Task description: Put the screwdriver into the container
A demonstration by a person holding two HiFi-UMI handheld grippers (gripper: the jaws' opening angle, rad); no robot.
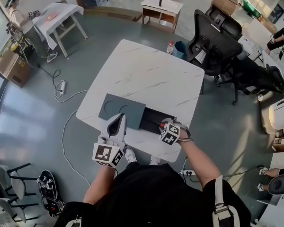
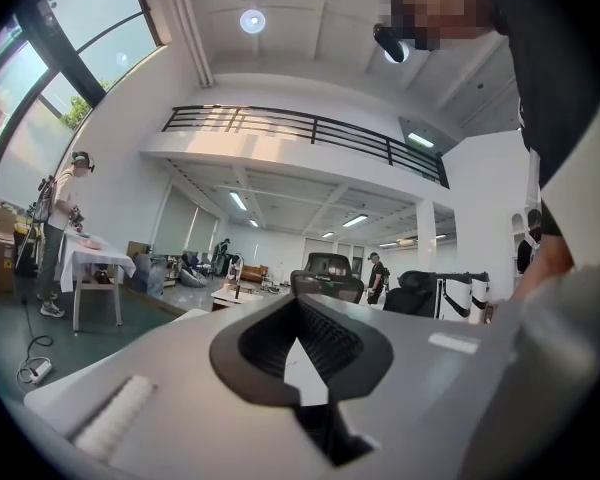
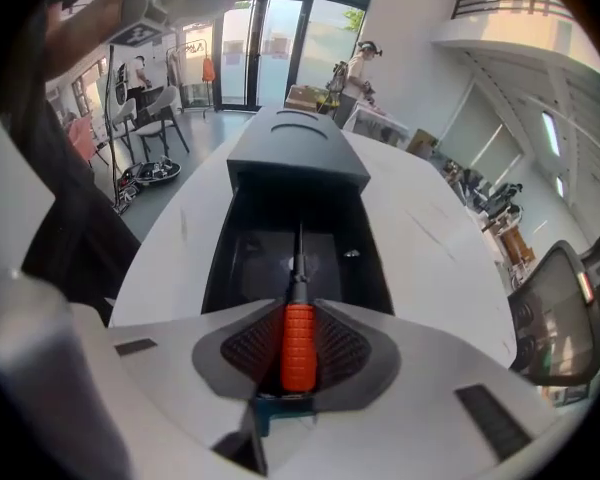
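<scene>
White counter [image 1: 146,74] is occupied by an open black container [image 3: 248,260]; over its inside a screwdriver [image 3: 298,346] is gripped by the right claw [image 3: 298,313]. Left claw [image 2: 302,346] is closed, empty.

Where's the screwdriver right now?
The screwdriver is clamped by its orange handle in the right gripper. Its shaft reaches into the open black container at the white table's near edge, right of the grey lid.
</scene>
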